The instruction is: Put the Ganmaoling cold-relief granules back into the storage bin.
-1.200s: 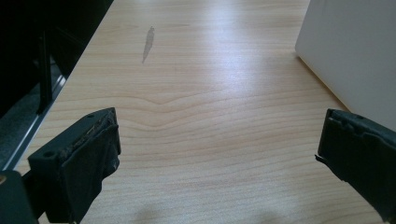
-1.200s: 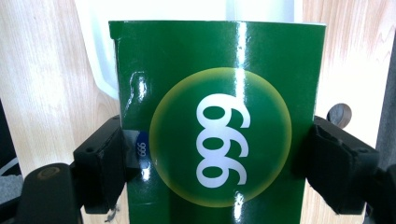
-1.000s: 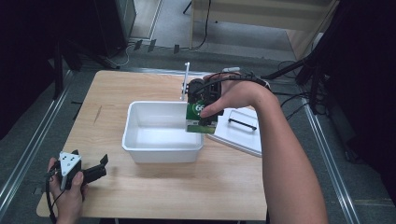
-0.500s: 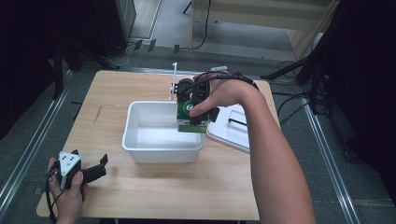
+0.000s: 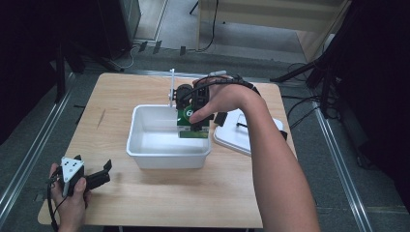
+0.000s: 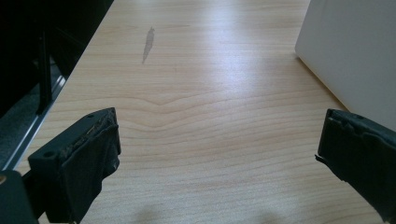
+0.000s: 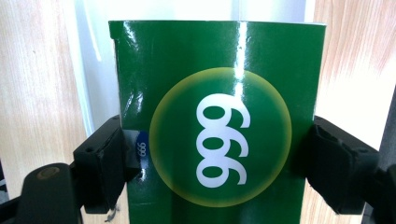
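Note:
A green box with a yellow disc and white digits hangs over the right end of the white tub. My right gripper is shut on it, pointing down; in the right gripper view the box sits squeezed between both black pads. At the table's near left corner my left gripper rests in a hand, jaws wide open with bare wood between them. The left gripper view shows its pads far apart and the tub's white wall at the right.
A white lid with a dark handle lies right of the tub. The wooden table has a small dark mark on its left part. Metal rails run along both sides of the table on the floor.
My right gripper has carried the green box leftward and slightly down, from beside the lid to over the tub's right end. The left gripper has stayed in place.

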Action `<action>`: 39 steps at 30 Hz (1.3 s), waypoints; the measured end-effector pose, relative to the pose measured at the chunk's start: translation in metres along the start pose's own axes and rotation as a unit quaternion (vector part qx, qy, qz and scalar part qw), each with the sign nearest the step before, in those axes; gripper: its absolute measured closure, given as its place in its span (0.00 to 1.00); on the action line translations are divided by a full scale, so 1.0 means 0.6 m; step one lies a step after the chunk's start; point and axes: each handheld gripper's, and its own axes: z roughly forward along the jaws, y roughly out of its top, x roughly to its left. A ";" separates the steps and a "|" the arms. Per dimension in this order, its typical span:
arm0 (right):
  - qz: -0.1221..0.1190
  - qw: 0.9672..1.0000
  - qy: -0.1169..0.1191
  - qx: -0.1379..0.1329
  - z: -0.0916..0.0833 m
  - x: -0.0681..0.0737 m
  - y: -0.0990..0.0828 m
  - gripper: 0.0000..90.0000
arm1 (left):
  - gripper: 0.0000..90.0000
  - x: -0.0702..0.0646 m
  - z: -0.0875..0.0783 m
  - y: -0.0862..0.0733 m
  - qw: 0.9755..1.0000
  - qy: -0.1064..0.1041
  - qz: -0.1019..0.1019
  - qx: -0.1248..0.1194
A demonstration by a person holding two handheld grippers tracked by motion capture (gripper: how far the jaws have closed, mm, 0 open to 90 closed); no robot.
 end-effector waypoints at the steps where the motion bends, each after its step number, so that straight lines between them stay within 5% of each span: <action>1: 0.001 1.000 0.000 0.003 0.000 0.001 0.002 0.18 | 0.00 0.000 0.000 0.000 1.000 0.000 0.000 0.000; 39: -0.017 1.000 0.009 -0.014 0.076 0.001 0.006 0.18 | 0.00 -0.001 0.000 0.000 1.000 0.001 0.000 -0.003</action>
